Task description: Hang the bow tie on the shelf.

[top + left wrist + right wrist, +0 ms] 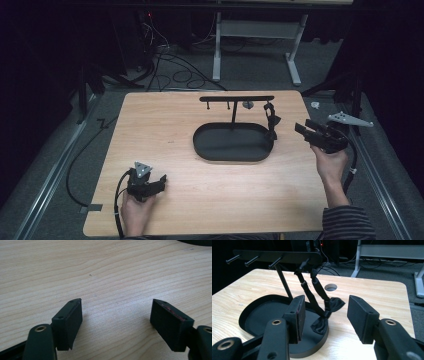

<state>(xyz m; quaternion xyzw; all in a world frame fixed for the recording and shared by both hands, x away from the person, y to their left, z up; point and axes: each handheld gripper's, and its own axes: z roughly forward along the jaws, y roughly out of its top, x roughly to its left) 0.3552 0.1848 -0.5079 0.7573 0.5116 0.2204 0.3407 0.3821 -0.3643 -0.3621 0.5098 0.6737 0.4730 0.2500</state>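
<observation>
Because the black bow tie (327, 315) hangs straight ahead of the right gripper (324, 315), framed in the gap between its two jaws, the coming move turns on a short push forward along the gripper's own line of sight. The tie dangles by its strap from the rightmost peg of the black hanger stand (233, 107), and its long axis runs nearly upright, leaning a little, with the bow itself down at the rim of the oval base tray (200, 145). Seen from above, the right gripper (306, 130) sits just to the right of the bow tie (271, 122), near it but not touching. Its jaws stand well apart with nothing between the pads, so it holds nothing.

The left gripper (159, 181) rests low on the wooden table (165, 115), well apart from the stand and much farther from the tie than the right one. In its own view the jaws are spread wide over bare wood, empty.

By count: one bow tie, one stand with one tray, and two grippers. The crossbar appears to carry four pegs, three bare and one under the strap, though the strap hides the fourth, so that number is a fair guess.
</observation>
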